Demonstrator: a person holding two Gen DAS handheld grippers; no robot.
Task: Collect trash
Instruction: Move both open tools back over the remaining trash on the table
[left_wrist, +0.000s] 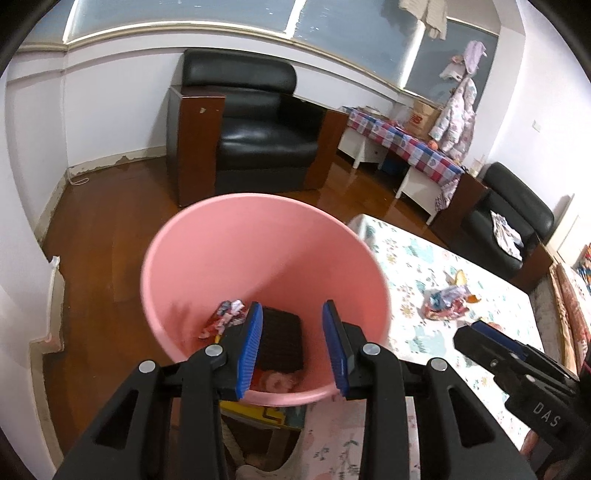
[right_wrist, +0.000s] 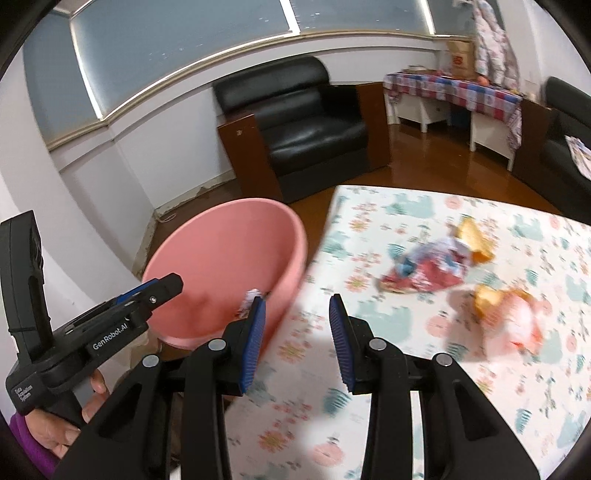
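Our left claw (left_wrist: 292, 345) hangs over the mouth of the round pink plastic bin (left_wrist: 236, 258), its blue pads parted with nothing between them. Down in the bin we see a crumpled printed wrapper (left_wrist: 229, 312) against the wall and a dark ribbed block (left_wrist: 282, 341) on the bottom. Our right claw (right_wrist: 297, 341) is likewise open and empty, poised above the near edge of the counter (right_wrist: 388, 424) covered in a white cloth printed with flowers and teal animals. On that cloth, well ahead of the right claw, lies a crumpled red and blue wrapper (right_wrist: 424, 269) touching a piece of orange peel (right_wrist: 474, 240), and nearer to the right a blurred pink bag with a second piece of peel (right_wrist: 509, 314). The bin stands just beside the counter's left edge. Beyond both we see a black leather armchair (left_wrist: 258, 122) with wooden sides on the glossy wooden floor (left_wrist: 103, 229).
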